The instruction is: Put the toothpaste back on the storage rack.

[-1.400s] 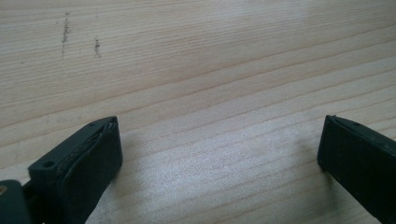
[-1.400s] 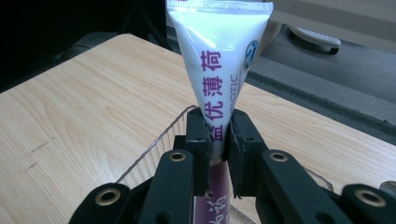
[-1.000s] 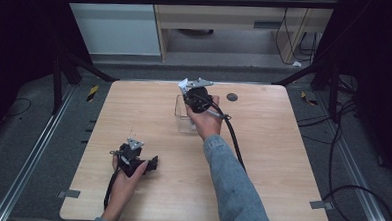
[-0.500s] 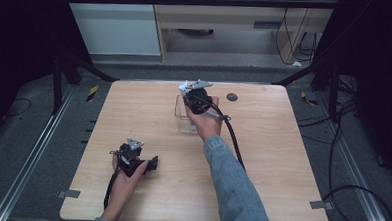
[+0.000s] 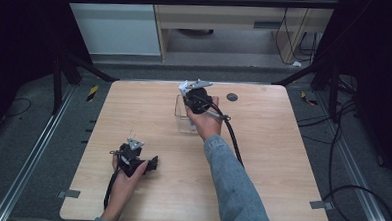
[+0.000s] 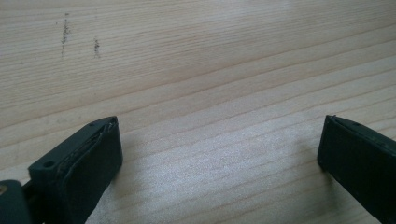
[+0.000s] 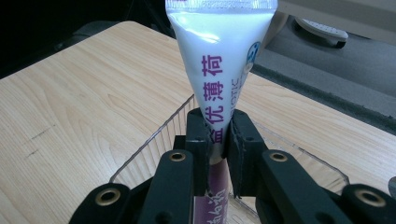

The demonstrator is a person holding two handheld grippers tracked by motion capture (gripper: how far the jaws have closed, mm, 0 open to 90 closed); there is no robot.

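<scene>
A white tube (image 7: 219, 70) with purple lettering stands upright, its crimped flat end up and its purple lower part down between the jaws. My right gripper (image 7: 218, 135) is shut on it over a clear plastic box (image 7: 154, 135). From above, that right gripper (image 5: 197, 98) hovers over the far side of the clear box (image 5: 183, 122) near the table's middle back. My left gripper (image 5: 152, 164) lies low near the front left, held by a hand. Its jaws stand wide open in the left gripper view (image 6: 219, 140), with bare wood between them.
A small dark round disc (image 5: 231, 97) lies on the wooden table (image 5: 282, 159) just right of the box. The right gripper's black cable (image 5: 233, 134) trails along the sleeve. Dark floor, rails and cables surround the table.
</scene>
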